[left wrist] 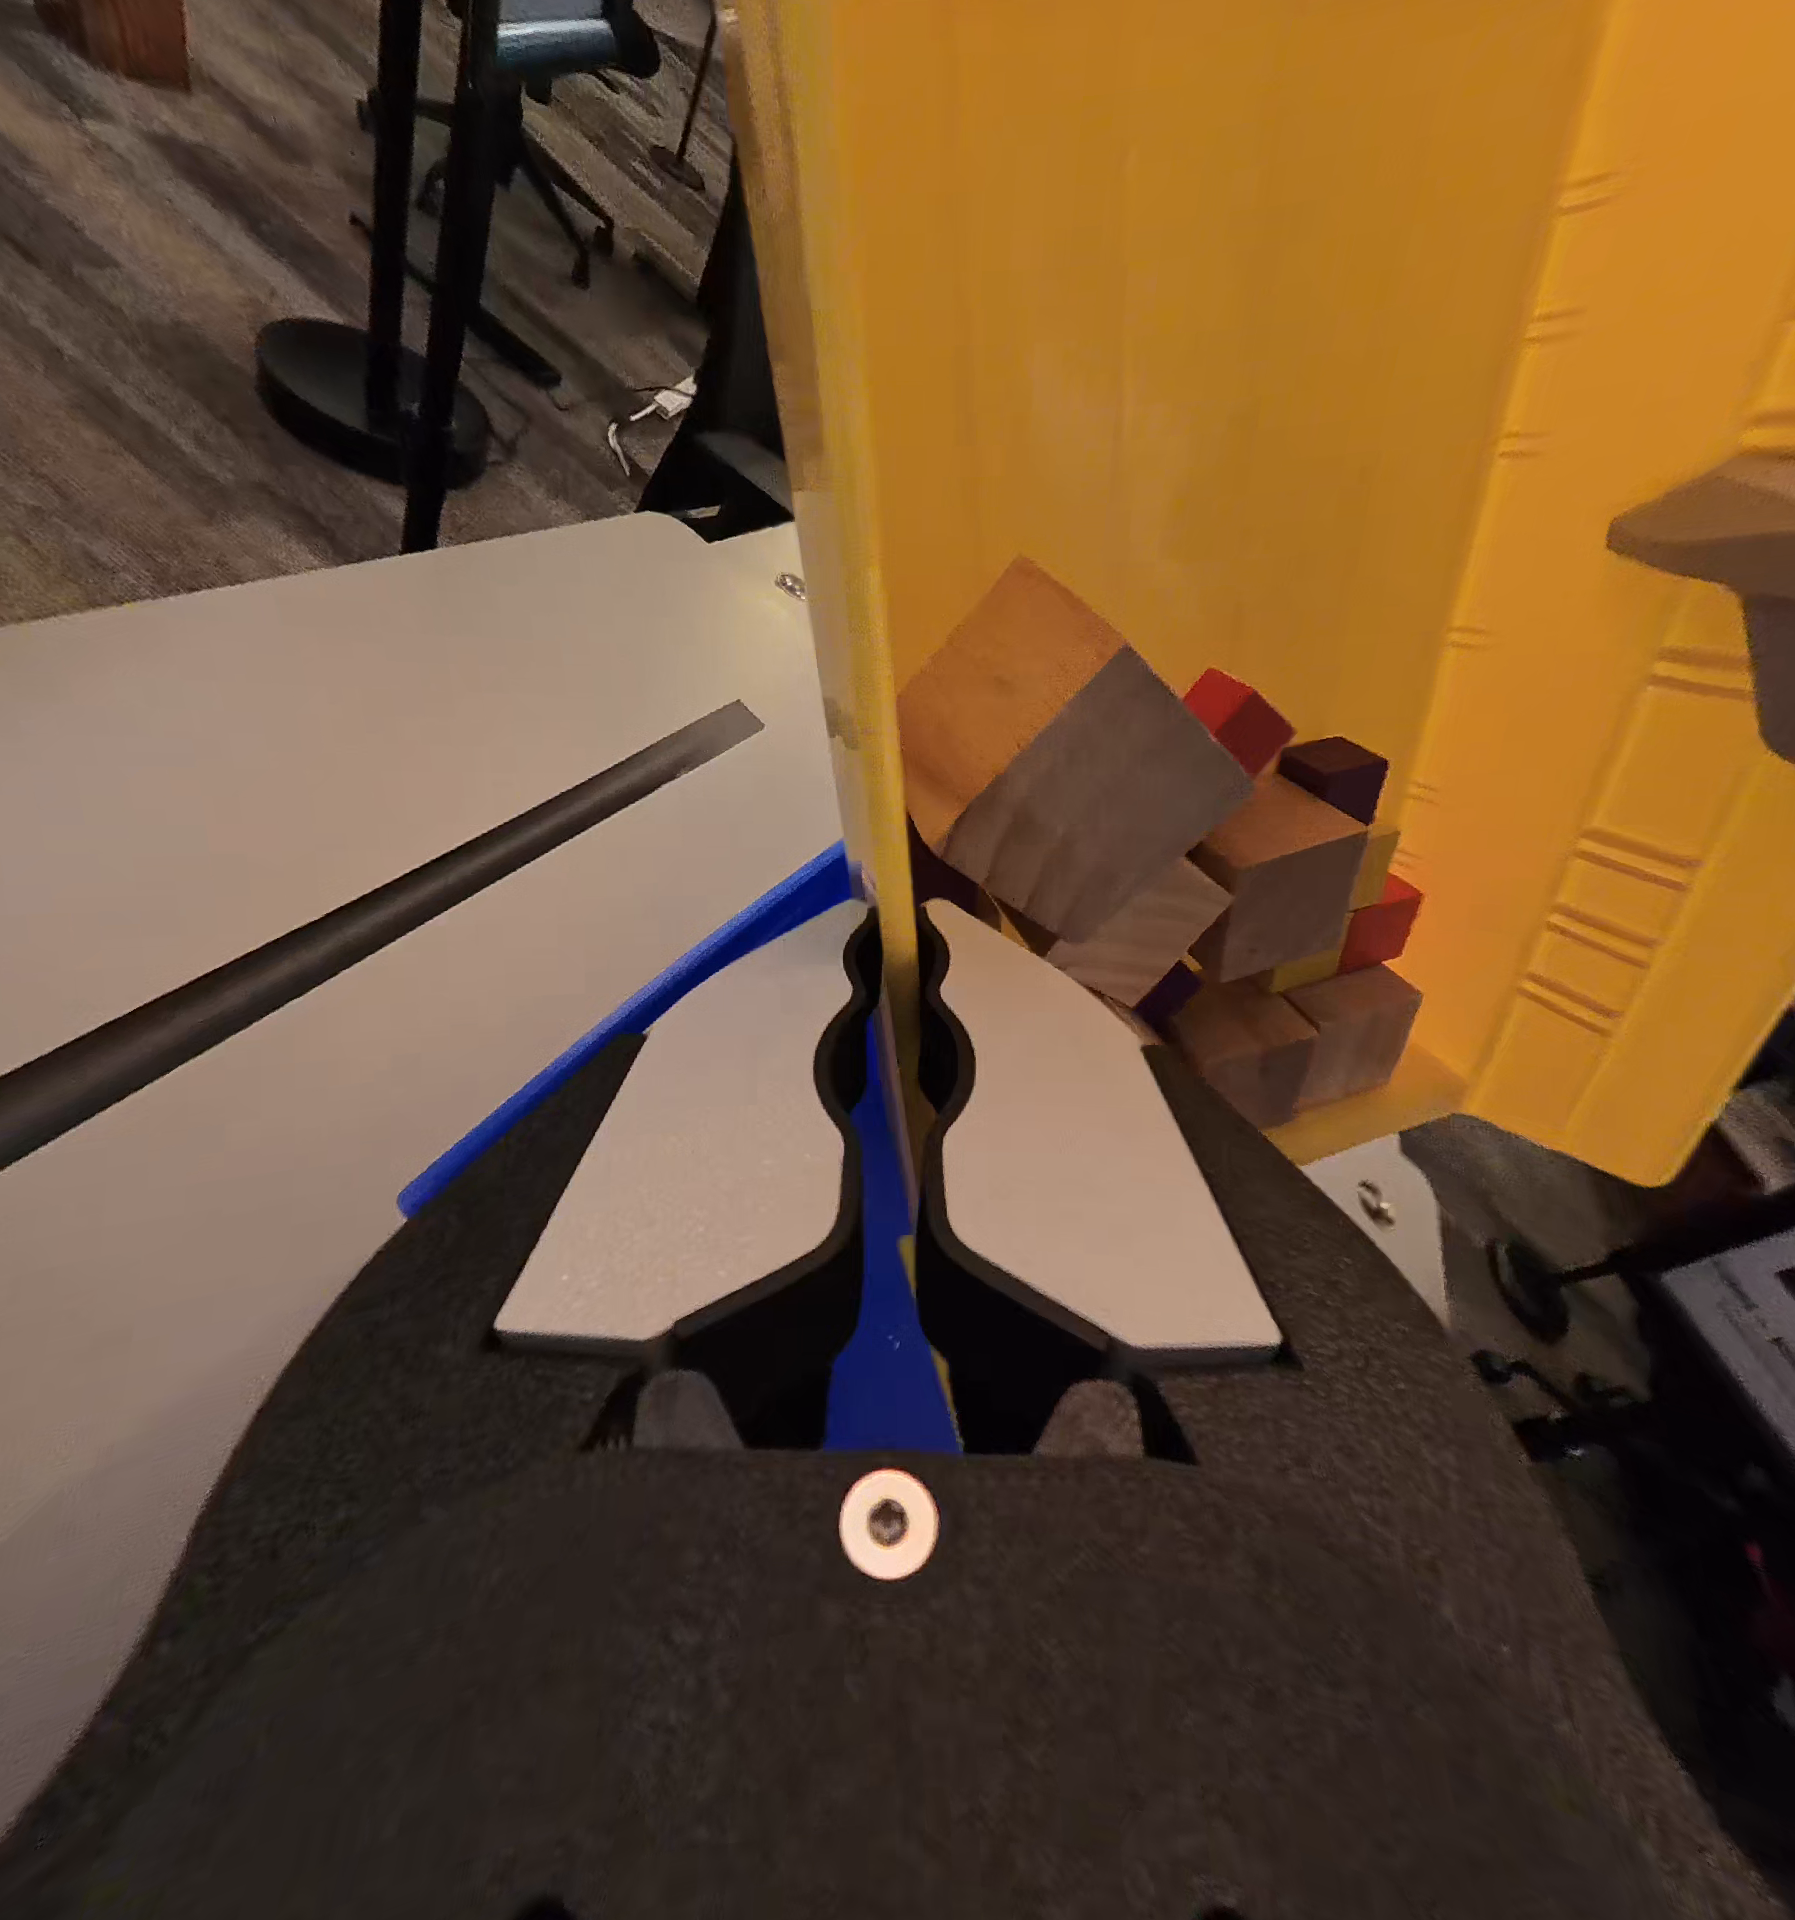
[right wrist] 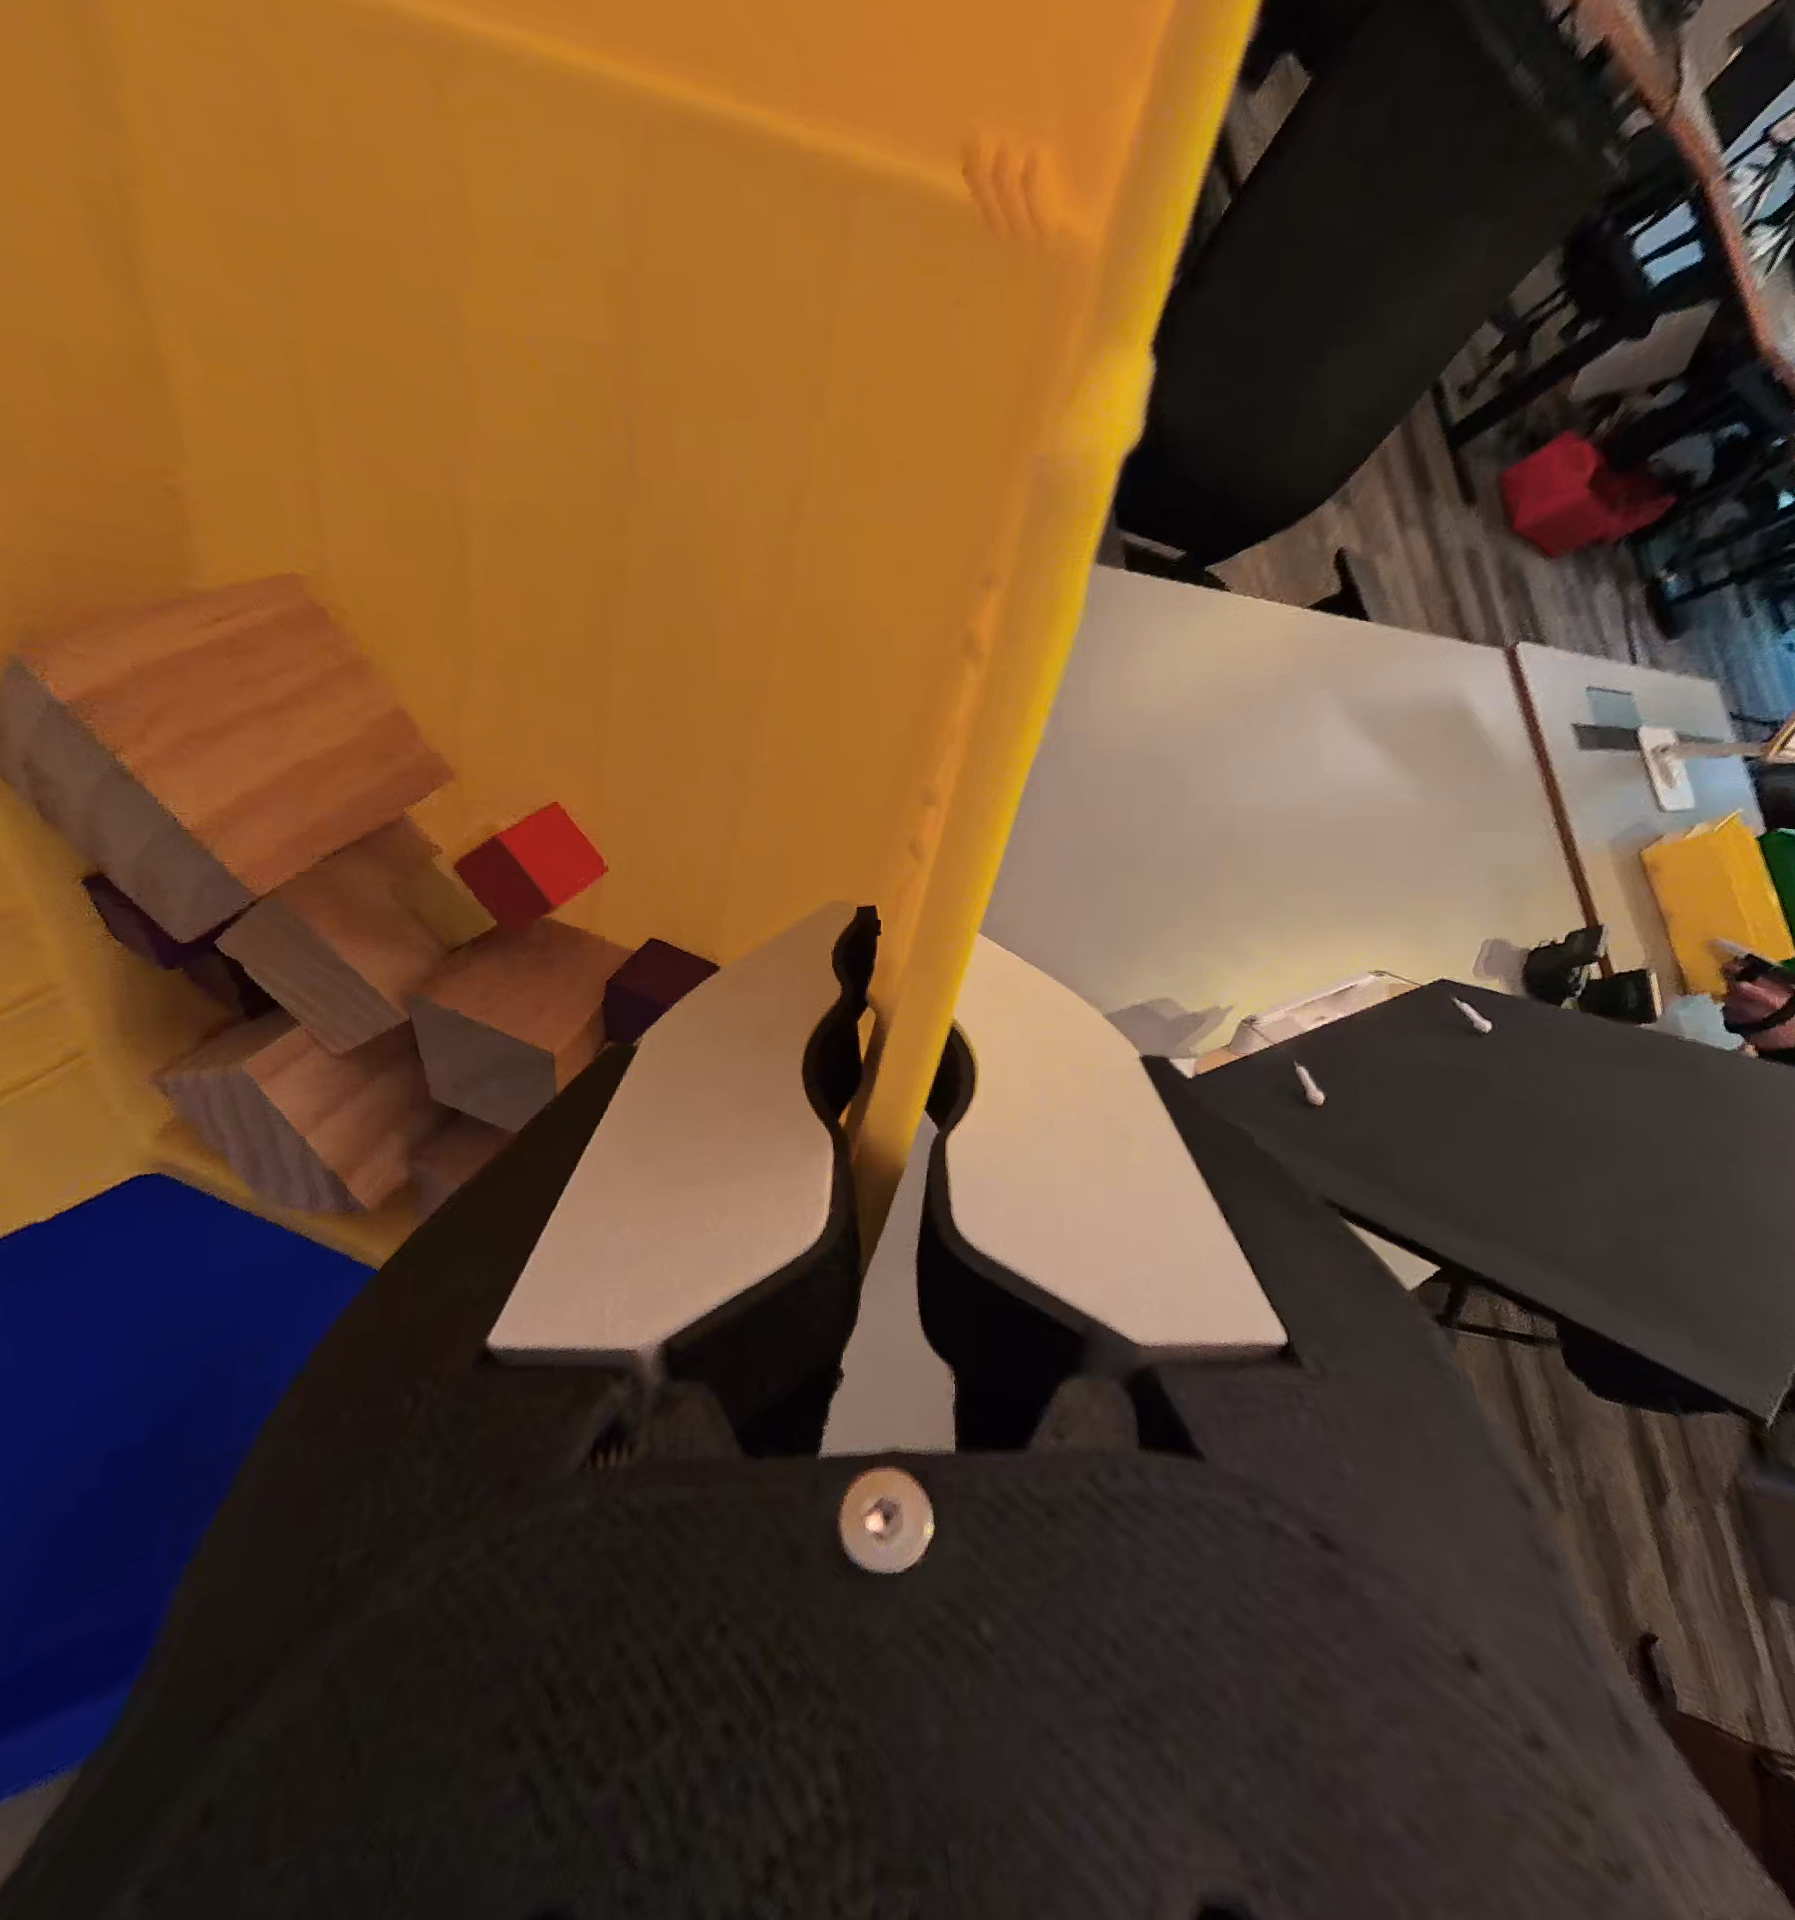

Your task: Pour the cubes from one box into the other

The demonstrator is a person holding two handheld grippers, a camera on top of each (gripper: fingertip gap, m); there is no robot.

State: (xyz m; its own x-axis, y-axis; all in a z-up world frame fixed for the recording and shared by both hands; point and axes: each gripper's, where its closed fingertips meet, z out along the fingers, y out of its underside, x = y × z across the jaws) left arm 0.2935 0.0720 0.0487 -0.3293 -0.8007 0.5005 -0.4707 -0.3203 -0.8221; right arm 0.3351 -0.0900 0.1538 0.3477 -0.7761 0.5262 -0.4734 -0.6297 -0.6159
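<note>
We hold the left gripper (left wrist: 898, 940) and right gripper (right wrist: 898, 977), each clamped on a wall of the tipped yellow box (left wrist: 1184, 364). Cubes (left wrist: 1111, 790) pile at its lower end above the blue box (right wrist: 93, 1403), which is mostly cut off.

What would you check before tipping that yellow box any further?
1. Left gripper clamped on the yellow box wall: ok.
2. Right gripper clamped on the opposite wall: ok.
3. Cubes gathered at the low end of the box: ok.
4. Blue box sits below the yellow box: ok.
5. Pouring edge lined up fully over the blue box: cannot tell.
6. Room left inside the blue box: cannot tell, its inside is hidden.
</note>
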